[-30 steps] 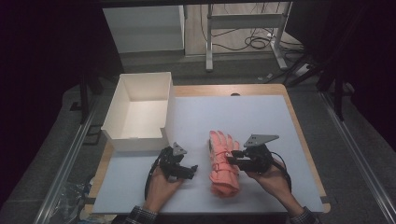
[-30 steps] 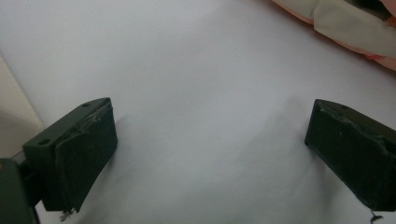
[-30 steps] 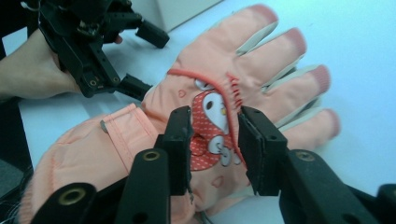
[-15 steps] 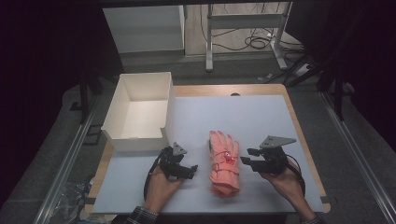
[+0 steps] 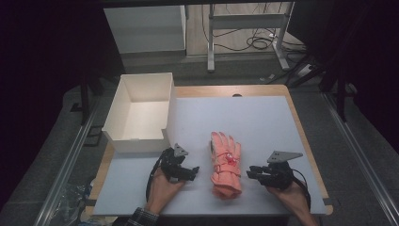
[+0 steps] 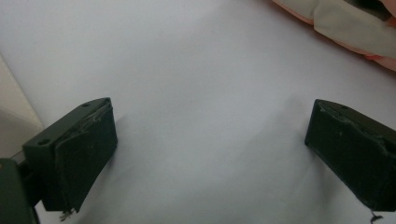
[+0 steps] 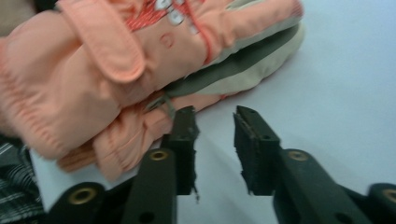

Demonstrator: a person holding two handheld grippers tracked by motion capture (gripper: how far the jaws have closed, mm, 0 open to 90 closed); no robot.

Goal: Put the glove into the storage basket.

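Right gripper point(image 5: 252, 172) backs off the gloves point(image 5: 225, 164)
Its jaws, just narrowed and empty, now sit right of the stacked pair at lower centre; left gripper point(image 5: 192, 171) waits wide open, so regrasping looks next.

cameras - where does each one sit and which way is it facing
High view: above the person's side, looking forward and down on the table, box, both hands.
Left gripper view: on the left gripper, facing bare tabletop; jaws wide apart.
Right gripper view: on the right gripper, jaws just narrowed, nothing between.
Shared: the pink gloves.
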